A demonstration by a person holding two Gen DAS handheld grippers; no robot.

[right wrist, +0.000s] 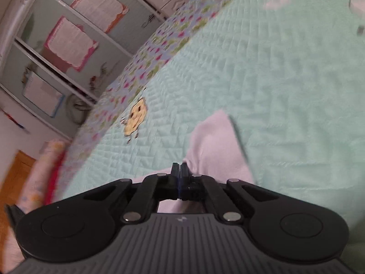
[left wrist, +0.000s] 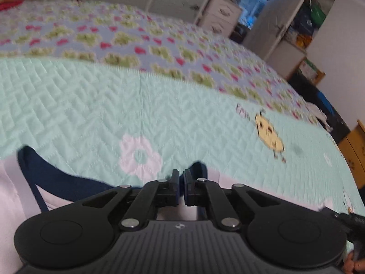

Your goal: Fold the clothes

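A pale pink garment with navy trim [left wrist: 45, 182] lies on the mint quilted bedspread [left wrist: 91, 105]. In the left wrist view my left gripper [left wrist: 181, 175] is shut on the navy trimmed edge [left wrist: 198, 167], which pokes up between its pads; pink cloth spreads to the lower left. In the right wrist view my right gripper [right wrist: 180, 169] is shut on a corner of the pink garment [right wrist: 214, 146], whose flap stretches forward and right over the bedspread [right wrist: 273, 80]. Both views are motion-blurred.
A floral patchwork quilt [left wrist: 114, 38] covers the far part of the bed. White wardrobes [right wrist: 68, 45] and a drawer unit [left wrist: 223, 16] stand behind it. A rolled patterned cloth [right wrist: 43, 169] sits at the bed's left edge in the right wrist view. A hand [left wrist: 353, 264] shows lower right.
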